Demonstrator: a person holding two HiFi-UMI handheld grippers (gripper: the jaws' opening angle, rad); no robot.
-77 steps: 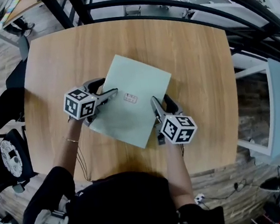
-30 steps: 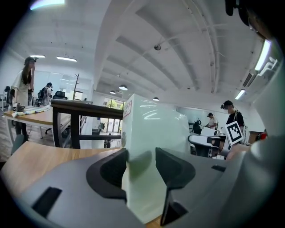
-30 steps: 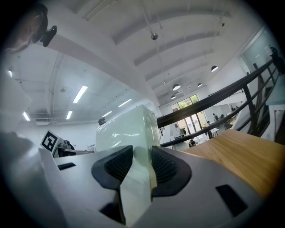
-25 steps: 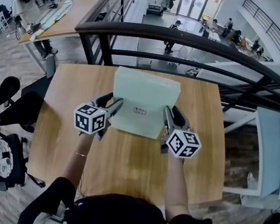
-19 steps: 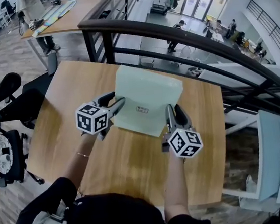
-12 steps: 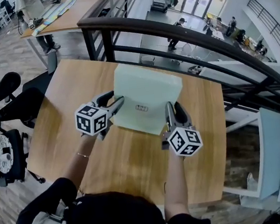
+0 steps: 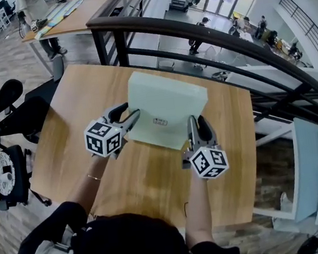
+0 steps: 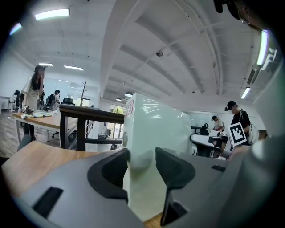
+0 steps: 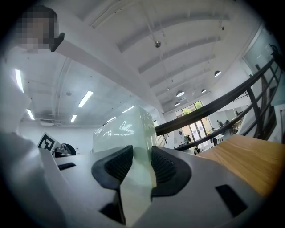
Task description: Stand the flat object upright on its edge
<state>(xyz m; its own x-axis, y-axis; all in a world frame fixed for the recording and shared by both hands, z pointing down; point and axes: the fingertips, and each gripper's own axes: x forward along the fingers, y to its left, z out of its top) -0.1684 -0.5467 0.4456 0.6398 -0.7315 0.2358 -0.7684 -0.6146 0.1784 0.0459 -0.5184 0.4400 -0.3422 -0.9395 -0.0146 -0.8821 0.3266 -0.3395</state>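
left gripper and right gripper each clamp a side of the green box, apparently steadying it upright on the table.

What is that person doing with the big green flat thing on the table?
A person has a tool in each hand. The left tool pinches one side edge of the pale green slab, and the right tool pinches the other. The slab stands nearly upright on the wooden table, its bottom edge seemingly on the wood. Both tools grip it, so it is not standing alone yet.
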